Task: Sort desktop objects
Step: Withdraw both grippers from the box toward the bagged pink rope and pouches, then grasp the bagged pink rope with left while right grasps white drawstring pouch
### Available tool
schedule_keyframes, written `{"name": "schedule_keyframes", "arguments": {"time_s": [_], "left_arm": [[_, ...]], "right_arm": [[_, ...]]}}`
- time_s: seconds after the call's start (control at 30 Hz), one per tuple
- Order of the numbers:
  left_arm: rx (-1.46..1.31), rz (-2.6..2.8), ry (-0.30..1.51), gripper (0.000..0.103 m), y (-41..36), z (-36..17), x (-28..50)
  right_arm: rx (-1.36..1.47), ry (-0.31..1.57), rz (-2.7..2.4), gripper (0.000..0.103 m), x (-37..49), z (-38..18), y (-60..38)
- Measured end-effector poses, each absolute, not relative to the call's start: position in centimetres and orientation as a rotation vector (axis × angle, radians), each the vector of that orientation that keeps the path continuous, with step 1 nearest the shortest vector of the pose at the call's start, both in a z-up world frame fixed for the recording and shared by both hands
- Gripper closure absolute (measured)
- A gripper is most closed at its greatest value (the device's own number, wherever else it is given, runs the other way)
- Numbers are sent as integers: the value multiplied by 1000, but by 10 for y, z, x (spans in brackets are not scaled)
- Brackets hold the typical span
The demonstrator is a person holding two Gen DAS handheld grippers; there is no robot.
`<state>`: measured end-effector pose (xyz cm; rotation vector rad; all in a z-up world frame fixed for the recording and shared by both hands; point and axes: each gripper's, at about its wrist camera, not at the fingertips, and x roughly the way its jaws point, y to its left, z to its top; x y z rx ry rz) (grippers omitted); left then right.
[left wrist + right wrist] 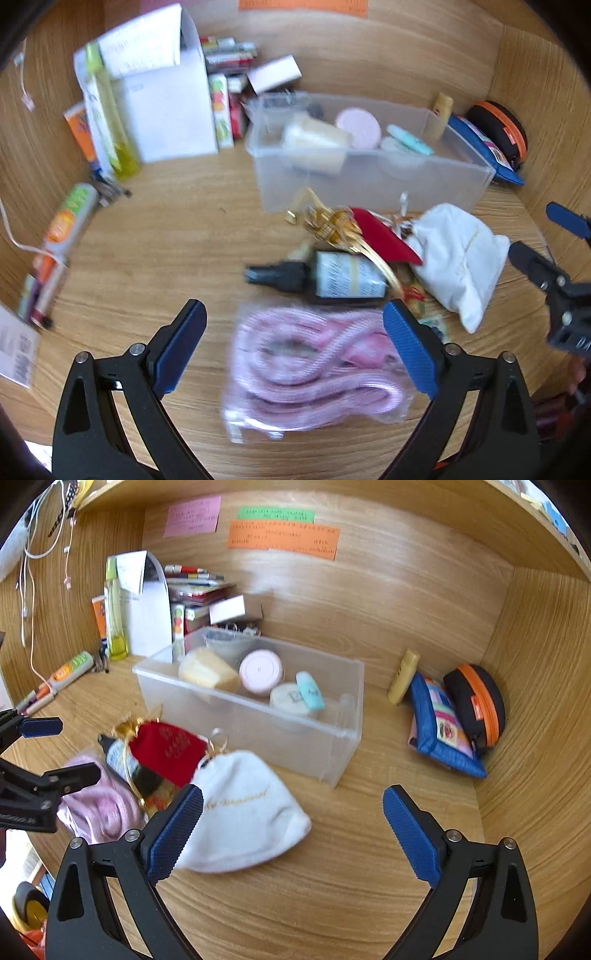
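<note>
A clear plastic bin (373,177) (295,734) on the wooden desk holds a cream jar, a pink-lidded jar (260,670), a white jar and a small teal bottle. In front of it lies a pile: a bagged pink cord (314,365) (99,808), a dark dropper bottle (332,278), a red pouch (388,240) (166,751), a white drawstring bag (461,258) (243,812) and gold ribbon (332,225). My left gripper (295,350) hangs open just above the pink cord. My right gripper (293,830) is open, its left finger over the white bag's edge.
White paper boxes, a yellow-green bottle (114,627) and small packets stand at the back left. Pens and a tube (70,229) lie along the left edge. A blue patchwork pouch (439,727), a black-orange case (476,701) and a yellow tube (402,675) sit at the right wall.
</note>
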<state>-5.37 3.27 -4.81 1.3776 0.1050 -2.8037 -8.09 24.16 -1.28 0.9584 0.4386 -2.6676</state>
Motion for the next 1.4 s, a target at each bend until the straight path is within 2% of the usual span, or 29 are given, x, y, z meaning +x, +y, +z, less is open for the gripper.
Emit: {"name": "schedule_keyframes", "arguments": {"time_s": [0.33,0.6,0.93,1.4], "left_arm": [[1387,-2785,191,1,32,-66,-42],[1440,-2827,75,0,6,-62,-18],[1448,-2677,427,0,-12,-63,-2],[1403,-2541,522,0,8,-67,-21]], "right_arm": [[1012,384,-2646,5,-84,-28,252],[1027,367,-2615,6,-88,-36,246],[1026,368,-2585,6,-95,-40,232],[1000,500,-2477,6,-108,-42,214]]}}
